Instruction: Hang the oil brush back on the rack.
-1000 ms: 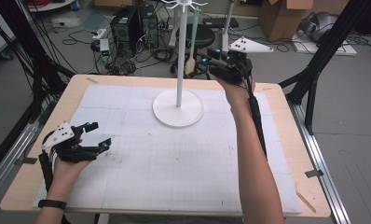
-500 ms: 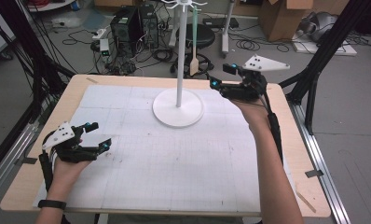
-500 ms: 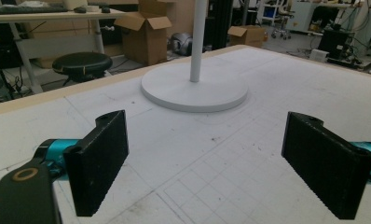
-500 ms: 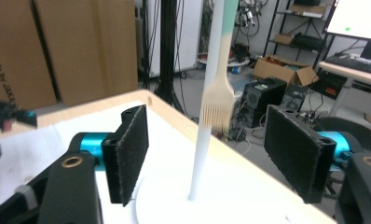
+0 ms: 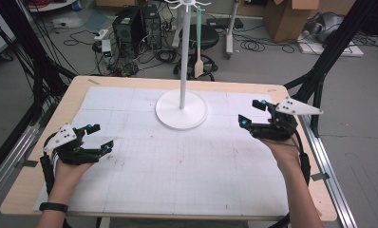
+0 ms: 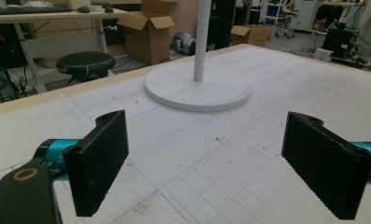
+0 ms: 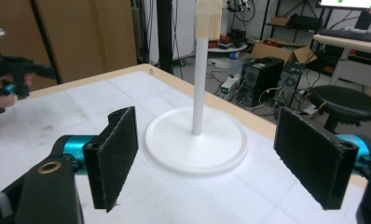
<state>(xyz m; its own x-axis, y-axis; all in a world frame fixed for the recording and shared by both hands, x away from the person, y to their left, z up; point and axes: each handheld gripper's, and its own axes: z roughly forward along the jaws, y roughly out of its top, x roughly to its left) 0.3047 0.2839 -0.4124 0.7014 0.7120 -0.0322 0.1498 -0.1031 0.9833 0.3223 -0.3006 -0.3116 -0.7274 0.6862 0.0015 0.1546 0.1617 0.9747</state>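
White gridded table (image 5: 144, 190), white stand (image 5: 182, 108) pole upright, spatula (image 5: 198, 42) hanging handle-up, both tongs spread, right tongs (image 5: 249, 114) just opening, empty, left tongs (image 5: 99, 137) empty.

Worktop (image 5: 21, 199): light wood, rect. White grid mat (image 5: 177, 166) covers most of it, wood edge bare all round. White round stand base (image 5: 181, 110) sits on mat, back-centre, thin white pole (image 5: 183, 61) upright from its middle. Small dark specks on mat.
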